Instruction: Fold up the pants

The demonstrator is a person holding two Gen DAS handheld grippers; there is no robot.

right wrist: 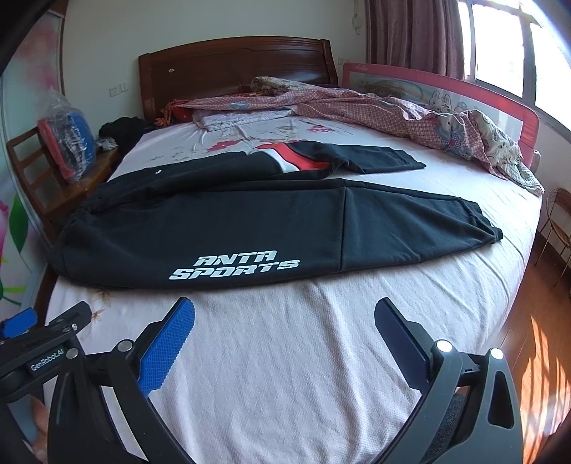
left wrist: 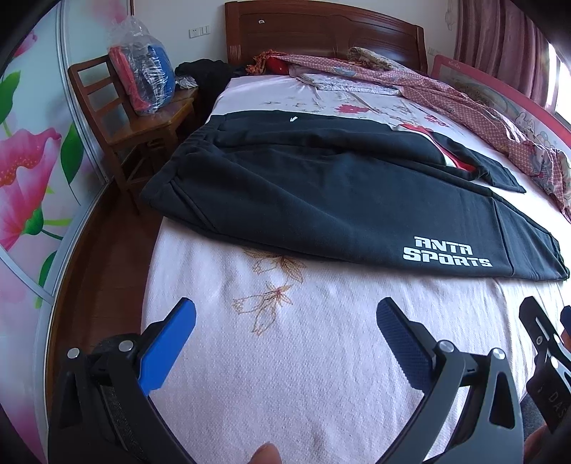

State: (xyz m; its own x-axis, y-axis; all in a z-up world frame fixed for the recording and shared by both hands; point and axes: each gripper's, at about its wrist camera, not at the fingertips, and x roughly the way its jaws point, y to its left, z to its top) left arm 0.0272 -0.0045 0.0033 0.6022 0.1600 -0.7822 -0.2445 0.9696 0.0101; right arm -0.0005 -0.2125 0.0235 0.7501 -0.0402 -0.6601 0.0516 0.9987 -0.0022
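Black sweatpants (left wrist: 303, 189) with white "ANTA SPORTS" lettering lie flat across the bed, waistband at the left, legs spread apart to the right; they also show in the right wrist view (right wrist: 232, 221). The far leg has a red and white panel (right wrist: 292, 159). My left gripper (left wrist: 285, 314) is open and empty above the bare sheet, in front of the pants. My right gripper (right wrist: 285, 314) is open and empty too, in front of the lettering. Each gripper shows at the edge of the other's view.
The bed (right wrist: 321, 357) has a white and pink sheet and a wooden headboard (left wrist: 321, 32). A rumpled patterned quilt (right wrist: 410, 114) lies along the far right by a red bed rail (right wrist: 446, 92). A wooden chair (left wrist: 135, 117) with a plastic bag stands at the left.
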